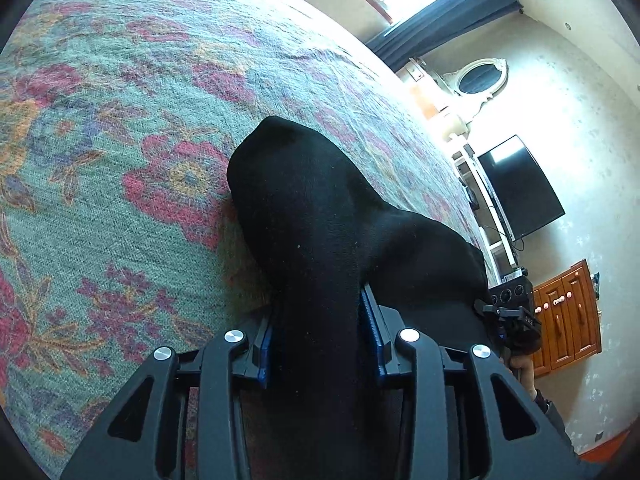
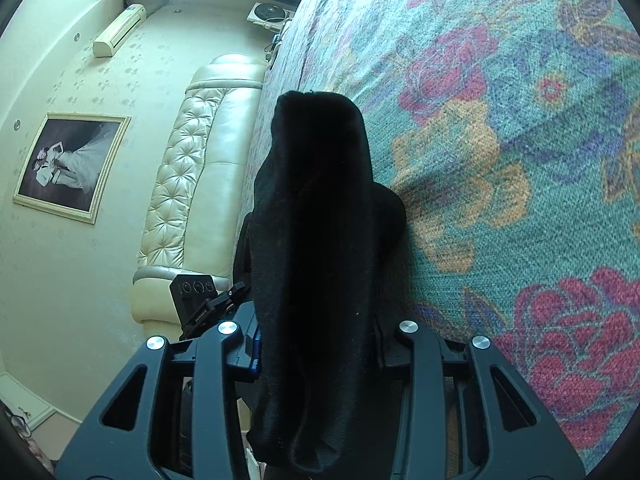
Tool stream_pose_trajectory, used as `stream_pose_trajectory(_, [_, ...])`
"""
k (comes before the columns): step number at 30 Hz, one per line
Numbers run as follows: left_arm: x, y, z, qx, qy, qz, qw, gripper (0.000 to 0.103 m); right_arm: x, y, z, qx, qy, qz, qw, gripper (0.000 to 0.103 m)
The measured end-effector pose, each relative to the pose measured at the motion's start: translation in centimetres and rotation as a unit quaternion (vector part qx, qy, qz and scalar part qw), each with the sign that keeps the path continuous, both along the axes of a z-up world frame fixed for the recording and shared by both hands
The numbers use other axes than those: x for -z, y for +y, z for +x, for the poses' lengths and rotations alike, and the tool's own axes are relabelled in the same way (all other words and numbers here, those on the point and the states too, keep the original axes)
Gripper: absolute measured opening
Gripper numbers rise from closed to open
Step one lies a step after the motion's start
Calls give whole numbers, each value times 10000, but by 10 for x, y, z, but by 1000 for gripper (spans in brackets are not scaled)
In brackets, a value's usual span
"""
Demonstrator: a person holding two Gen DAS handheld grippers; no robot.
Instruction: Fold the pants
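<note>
The black pants (image 1: 304, 184) lie bunched on the floral bedspread (image 1: 120, 120), and one thick fold runs back between the blue pads of my left gripper (image 1: 318, 320), which is shut on it. In the right wrist view another fold of the pants (image 2: 316, 160) rises from the bedspread (image 2: 500, 160) and fills the gap of my right gripper (image 2: 316, 336), whose pads close against it. The cloth hides both grippers' fingertips. The two grippers sit side by side: the right one (image 1: 512, 312) shows at the left view's right edge, the left one (image 2: 196, 296) at the right view's left.
The bed ends at a cream tufted headboard (image 2: 200, 168), with a framed picture (image 2: 68, 164) on the wall beside it. On the other side stand a black TV (image 1: 520, 188), a wooden cabinet (image 1: 568, 320) and a curtained window (image 1: 440, 4).
</note>
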State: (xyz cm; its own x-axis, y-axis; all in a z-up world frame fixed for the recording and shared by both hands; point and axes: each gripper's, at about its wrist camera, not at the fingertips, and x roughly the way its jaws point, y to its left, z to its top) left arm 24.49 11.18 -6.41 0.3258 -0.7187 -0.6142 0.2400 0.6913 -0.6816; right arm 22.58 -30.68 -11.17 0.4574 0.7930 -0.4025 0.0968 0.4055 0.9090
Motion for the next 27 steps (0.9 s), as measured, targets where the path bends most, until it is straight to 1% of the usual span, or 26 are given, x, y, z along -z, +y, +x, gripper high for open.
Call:
stream_pose_trajectory(2, [-2, 6, -9, -11, -44, 15, 10000, 44, 0, -1, -4, 32, 32, 35, 10000, 44])
stream_pose_trajectory(4, [-3, 18, -18, -84, -20, 18, 10000, 55, 0, -4, -9, 114, 68, 62, 9999, 49])
stream_pose_trajectory(5, [-2, 24, -24, -106, 24, -42, 9999, 56, -1, -6, -13, 149, 87, 87, 9998, 51])
stream_pose_trajectory(7, [-2, 34, -37, -143, 83, -125, 9998, 57, -4, -7, -22, 195, 55, 103, 9997, 60])
stream_pose_trajectory(10, [-3, 48, -59, -153, 117, -342, 9992, 57, -11, -5, -39, 195, -7, -100, 9998, 67])
stream_pose_trajectory(12, [-3, 51, -72, -72, 149, -432, 9989, 59, -13, -4, -53, 178, -11, -214, 9996, 68])
stream_pose_trajectory(13, [-2, 48, -79, 20, 157, -399, 9991, 64, -13, -2, -59, 180, -2, -245, 9995, 68])
stream_pose_trajectory(16, [2, 38, -92, 263, 112, -189, 9994, 67, -13, 2, -75, 204, -7, -270, 9994, 68])
stream_pose_trajectory(17, [3, 37, -95, 276, 87, -143, 9995, 67, -13, 5, -79, 184, -6, -325, 9993, 67])
stream_pose_trajectory(18, [4, 37, -97, 256, 73, -131, 9996, 67, -15, 9, -81, 119, 1, -484, 9988, 58])
stream_pose_trajectory(19, [6, 37, -95, 231, 88, -172, 9995, 67, -15, 9, -84, 69, 50, -755, 9971, 46])
stream_pose_trajectory(20, [8, 38, -94, 212, 110, -205, 9995, 67, -13, 11, -86, 42, 96, -880, 9961, 42])
stream_pose_trajectory(22, [9, 36, -95, 230, 90, -154, 9996, 67, -8, 7, -93, 96, 102, -764, 9970, 33])
stream_pose_trajectory(25, [7, 31, -98, 267, -10, 45, 9996, 67, -4, 5, -101, 104, 36, -668, 9977, 30])
stream_pose_trajectory(27, [8, 25, -99, 226, -51, 50, 9997, 67, -3, 4, -103, 133, 14, -630, 9979, 30])
